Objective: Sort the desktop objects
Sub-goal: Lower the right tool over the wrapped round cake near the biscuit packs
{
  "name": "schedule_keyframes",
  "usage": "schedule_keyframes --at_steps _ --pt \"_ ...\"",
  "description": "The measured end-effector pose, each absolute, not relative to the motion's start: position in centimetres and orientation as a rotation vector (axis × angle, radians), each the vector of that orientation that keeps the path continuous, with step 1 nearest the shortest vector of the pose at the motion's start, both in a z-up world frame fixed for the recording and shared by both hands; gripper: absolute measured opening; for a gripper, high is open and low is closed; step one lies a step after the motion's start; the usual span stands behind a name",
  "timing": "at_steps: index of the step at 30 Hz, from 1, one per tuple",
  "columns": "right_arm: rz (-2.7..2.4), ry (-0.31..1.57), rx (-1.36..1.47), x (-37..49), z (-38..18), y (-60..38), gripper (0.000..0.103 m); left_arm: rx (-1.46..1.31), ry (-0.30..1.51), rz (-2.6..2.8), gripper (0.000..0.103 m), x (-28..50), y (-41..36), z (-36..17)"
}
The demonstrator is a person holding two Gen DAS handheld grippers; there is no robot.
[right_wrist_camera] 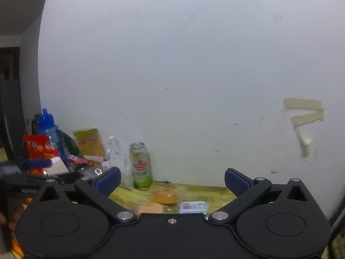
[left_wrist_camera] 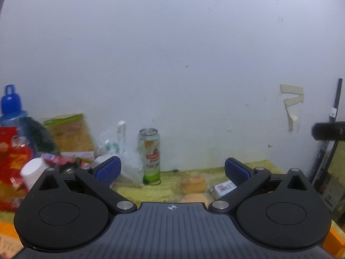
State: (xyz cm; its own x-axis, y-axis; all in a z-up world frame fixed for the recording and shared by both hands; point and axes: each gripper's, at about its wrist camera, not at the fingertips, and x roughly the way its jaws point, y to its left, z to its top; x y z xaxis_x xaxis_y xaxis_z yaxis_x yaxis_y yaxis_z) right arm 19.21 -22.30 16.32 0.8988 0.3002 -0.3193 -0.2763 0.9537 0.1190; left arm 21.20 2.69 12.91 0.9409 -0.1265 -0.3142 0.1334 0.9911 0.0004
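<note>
Your left gripper (left_wrist_camera: 171, 170) and right gripper (right_wrist_camera: 172, 180) both hold their fingers spread wide and empty above the table (right_wrist_camera: 194, 191), facing the can (right_wrist_camera: 140, 165) by the far wall.

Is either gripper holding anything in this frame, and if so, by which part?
Nothing is held. The left gripper and right gripper both stand open with empty space between their blue pads, short of the beer can by the wall.

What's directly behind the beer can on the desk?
Only the bare white wall stands behind the can. A clear plastic bag sits beside it. The can's base hides where desk meets wall.
</note>
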Motion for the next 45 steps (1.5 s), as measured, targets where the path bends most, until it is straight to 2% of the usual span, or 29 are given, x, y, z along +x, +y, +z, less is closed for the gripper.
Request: schedule_keyframes --at_steps 6,18,21,23,24,27,30,34,38,45 --pt "0.396 0.539 0.275 27.3 15.3 -22.7 0.103 0.056 0.474 -0.148 0.103 27.5 2.0 8.8" --pt "0.464 0.974 0.544 39.8 5.6 -21.1 0.103 0.099 0.677 -0.244 0.099 34.6 1.3 1.4" --pt "0.461 1.049 0.582 42.0 3.5 -20.6 0.103 0.064 0.726 -0.255 0.092 36.3 1.7 0.2" --pt "0.454 1.096 0.604 43.3 2.0 -20.2 0.103 0.034 0.763 -0.263 0.08 37.3 2.0 -0.5" --pt "0.452 1.118 0.612 43.9 1.4 -20.0 0.103 0.022 0.78 -0.268 0.078 37.8 2.1 -0.8" --pt "0.454 1.171 0.613 45.2 -0.1 -19.2 0.102 -0.002 0.818 -0.279 0.066 38.9 2.3 -1.7" --pt "0.449 1.201 0.603 46.0 -1.1 -18.5 0.102 -0.025 0.828 -0.297 0.065 39.4 2.4 -2.1" --pt "0.433 1.255 0.588 46.6 -2.3 -17.8 0.1 -0.019 0.828 -0.309 0.059 39.4 2.1 -2.0" --pt "0.409 1.283 0.549 46.7 -2.9 -17.0 0.097 0.008 0.824 -0.322 0.059 39.2 1.7 -2.1" --pt "0.398 1.306 0.538 46.8 -3.5 -16.0 0.099 0.01 0.828 -0.355 0.059 39.2 1.2 -2.3"
